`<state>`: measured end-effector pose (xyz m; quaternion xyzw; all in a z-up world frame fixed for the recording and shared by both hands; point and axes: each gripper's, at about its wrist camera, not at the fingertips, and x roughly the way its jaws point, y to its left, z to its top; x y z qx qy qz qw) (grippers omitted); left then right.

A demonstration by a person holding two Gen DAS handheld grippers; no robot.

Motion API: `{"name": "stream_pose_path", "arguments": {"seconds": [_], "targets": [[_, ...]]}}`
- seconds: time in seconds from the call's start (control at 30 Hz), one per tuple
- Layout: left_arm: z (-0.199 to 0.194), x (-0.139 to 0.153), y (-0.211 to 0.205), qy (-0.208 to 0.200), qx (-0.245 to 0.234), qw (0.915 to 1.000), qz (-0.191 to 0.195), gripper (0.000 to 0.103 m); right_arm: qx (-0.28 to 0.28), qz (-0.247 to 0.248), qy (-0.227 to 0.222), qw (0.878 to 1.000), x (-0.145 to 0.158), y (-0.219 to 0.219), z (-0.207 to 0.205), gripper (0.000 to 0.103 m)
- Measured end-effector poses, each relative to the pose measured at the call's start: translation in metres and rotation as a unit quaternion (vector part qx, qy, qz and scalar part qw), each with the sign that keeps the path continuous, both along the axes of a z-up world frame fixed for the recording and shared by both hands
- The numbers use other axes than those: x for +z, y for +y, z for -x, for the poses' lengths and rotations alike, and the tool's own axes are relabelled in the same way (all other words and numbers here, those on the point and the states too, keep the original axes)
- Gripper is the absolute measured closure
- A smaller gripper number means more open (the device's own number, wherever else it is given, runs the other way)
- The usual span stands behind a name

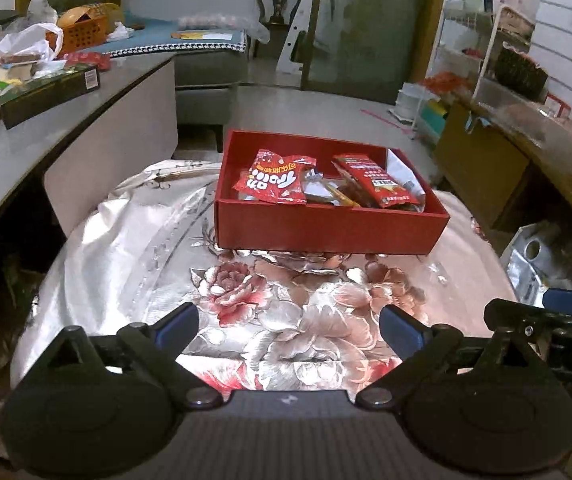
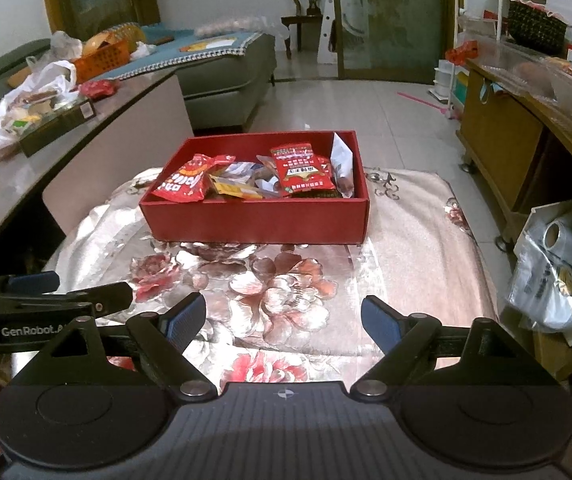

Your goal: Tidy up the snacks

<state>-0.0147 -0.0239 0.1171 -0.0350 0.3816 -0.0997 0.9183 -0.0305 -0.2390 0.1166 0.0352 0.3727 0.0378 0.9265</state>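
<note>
Closest in, the left gripper (image 1: 288,330) hangs with its jaws spread wide and nothing between the blue pads, just above the floral cloth (image 1: 286,320). The right gripper (image 2: 284,320) is the same: jaws wide apart, empty, touching nothing. The two sit side by side; in the right wrist view the left one pokes in from the edge, with "GenRobot.A" readable in white on its black bar, and in the left wrist view the letters "DA" show on the other tool.

Past the fingers, the silvery cloth with red and pink roses covers a low surface. On its far half sits the red box (image 2: 254,220), open-topped, holding the snacks. At its left lies a red snack bag (image 2: 186,184) with big white lettering I cannot make out. In the middle is a yellow packet (image 2: 234,188) among clear wrappers. At the right, a red packet (image 2: 302,172) with small printed text, too fine to read, leans up.

Further off to the left, the counter (image 2: 66,152) carries a dark box (image 2: 58,124) with a barcode label, and a white plastic bag (image 2: 34,96) of goods.
</note>
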Motion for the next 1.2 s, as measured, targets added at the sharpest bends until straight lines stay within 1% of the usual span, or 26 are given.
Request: {"name": "stream_pose_path", "arguments": {"seconds": [0.07,0.17,0.27,0.33,0.43,0.67,0.77,0.87,1.0,1.2], "targets": [[-0.0010,-0.0017,-0.0006,0.009,-0.002,1.0000,0.000,0.010,0.002,-0.001,-0.002,1.000,0.0007,-0.0003,0.0021,0.014],[-0.0004,-0.0027,-0.0024,0.012,-0.004,0.9999,-0.003,0.010,0.004,-0.001,-0.002,1.000,0.0007,-0.0001,0.0038,0.014],[0.0011,-0.0021,-0.0029,0.011,-0.011,0.9999,0.005,0.009,0.005,0.000,-0.002,1.000,0.0007,-0.0004,0.0046,0.014],[0.0009,-0.0026,-0.0038,0.015,-0.014,0.9998,0.005,0.006,0.006,0.001,-0.001,1.000,0.0005,-0.0003,0.0047,0.014],[0.0005,-0.0042,-0.0032,0.018,-0.013,0.9997,0.010,0.004,0.007,0.001,0.000,1.000,0.0001,-0.0002,0.0047,0.014],[-0.0021,-0.0084,-0.0004,0.032,-0.005,0.9993,0.020,0.003,0.009,0.004,0.004,1.000,-0.0009,0.0003,0.0034,0.014],[-0.0031,-0.0093,-0.0005,0.035,-0.001,0.9993,0.014,0.003,0.009,0.005,0.007,1.000,-0.0016,0.0002,0.0035,0.014],[-0.0035,-0.0101,-0.0005,0.037,-0.004,0.9992,0.016,0.003,0.011,0.005,0.009,1.000,-0.0030,-0.0002,0.0036,0.010],[-0.0033,-0.0093,-0.0026,0.029,-0.004,0.9996,0.002,0.003,0.013,0.007,0.007,1.000,-0.0015,0.0006,0.0043,0.009],[-0.0040,-0.0098,-0.0032,0.029,-0.006,0.9996,-0.003,0.003,0.012,0.005,0.009,1.000,-0.0030,-0.0006,0.0037,0.009]]}}
